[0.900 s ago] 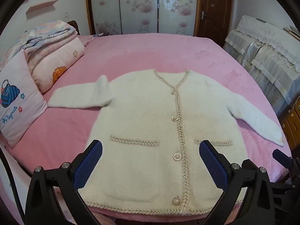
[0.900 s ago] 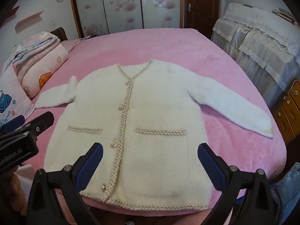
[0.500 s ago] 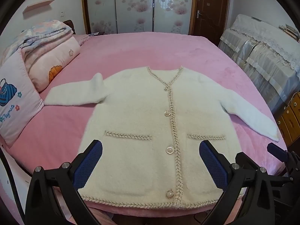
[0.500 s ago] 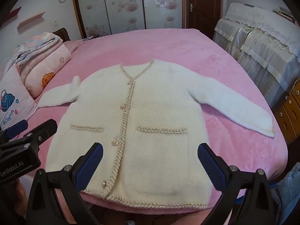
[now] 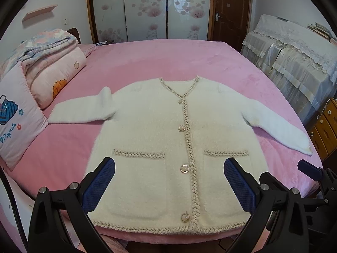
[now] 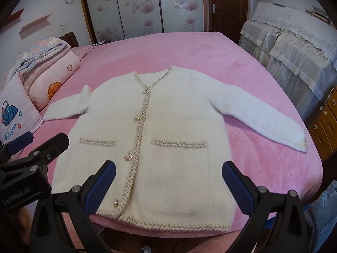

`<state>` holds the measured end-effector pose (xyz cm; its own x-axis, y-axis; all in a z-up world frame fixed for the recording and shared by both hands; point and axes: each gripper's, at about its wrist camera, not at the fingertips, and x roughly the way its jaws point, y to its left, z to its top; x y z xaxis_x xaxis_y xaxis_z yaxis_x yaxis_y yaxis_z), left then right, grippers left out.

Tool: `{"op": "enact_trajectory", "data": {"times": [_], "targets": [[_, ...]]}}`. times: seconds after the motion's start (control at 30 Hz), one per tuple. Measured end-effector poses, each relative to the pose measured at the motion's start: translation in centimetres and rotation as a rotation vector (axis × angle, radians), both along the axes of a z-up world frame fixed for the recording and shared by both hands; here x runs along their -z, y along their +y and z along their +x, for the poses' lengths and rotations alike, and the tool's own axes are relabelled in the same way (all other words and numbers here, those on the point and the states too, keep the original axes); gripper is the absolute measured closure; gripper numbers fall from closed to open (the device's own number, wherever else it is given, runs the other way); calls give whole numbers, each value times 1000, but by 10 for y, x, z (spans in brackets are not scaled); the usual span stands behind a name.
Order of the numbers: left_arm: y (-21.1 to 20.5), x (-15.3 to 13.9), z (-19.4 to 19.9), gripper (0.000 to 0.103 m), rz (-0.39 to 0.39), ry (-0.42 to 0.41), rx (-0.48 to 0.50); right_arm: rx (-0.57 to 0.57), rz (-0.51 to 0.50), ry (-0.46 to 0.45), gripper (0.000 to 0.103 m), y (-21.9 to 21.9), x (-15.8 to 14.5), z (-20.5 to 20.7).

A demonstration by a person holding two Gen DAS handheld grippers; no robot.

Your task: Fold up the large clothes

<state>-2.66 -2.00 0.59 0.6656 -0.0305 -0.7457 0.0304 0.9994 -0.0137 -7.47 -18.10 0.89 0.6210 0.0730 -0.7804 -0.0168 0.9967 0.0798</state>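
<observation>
beyond both wide-spread claws, flat cream cardigan [image 5: 168,147] on pink bed [image 5: 168,59]

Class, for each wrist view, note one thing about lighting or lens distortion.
Left wrist view: fisheye bends the bed edge, corners black. Right wrist view: even daylight, soft shadows; the cardigan looks sharp, its right sleeve bluish.

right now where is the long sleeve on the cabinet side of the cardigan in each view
Left wrist: the sleeve lies right of centre, cuff toward the right edge.
Right wrist: the sleeve lies right of centre, higher and larger.
Shared landmark: the brown door, top right in both.
</observation>
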Motion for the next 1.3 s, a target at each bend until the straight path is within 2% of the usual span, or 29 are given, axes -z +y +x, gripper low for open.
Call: {"op": "enact_trajectory", "data": {"times": [0.33,1.3], "targets": [[1,5,2,0,-19,37,-3,1,-8,1,2,-2,0,-4],[-2,17,6,0,-7,75,-27,14,-1,20,2,-6,4,-5]]}}
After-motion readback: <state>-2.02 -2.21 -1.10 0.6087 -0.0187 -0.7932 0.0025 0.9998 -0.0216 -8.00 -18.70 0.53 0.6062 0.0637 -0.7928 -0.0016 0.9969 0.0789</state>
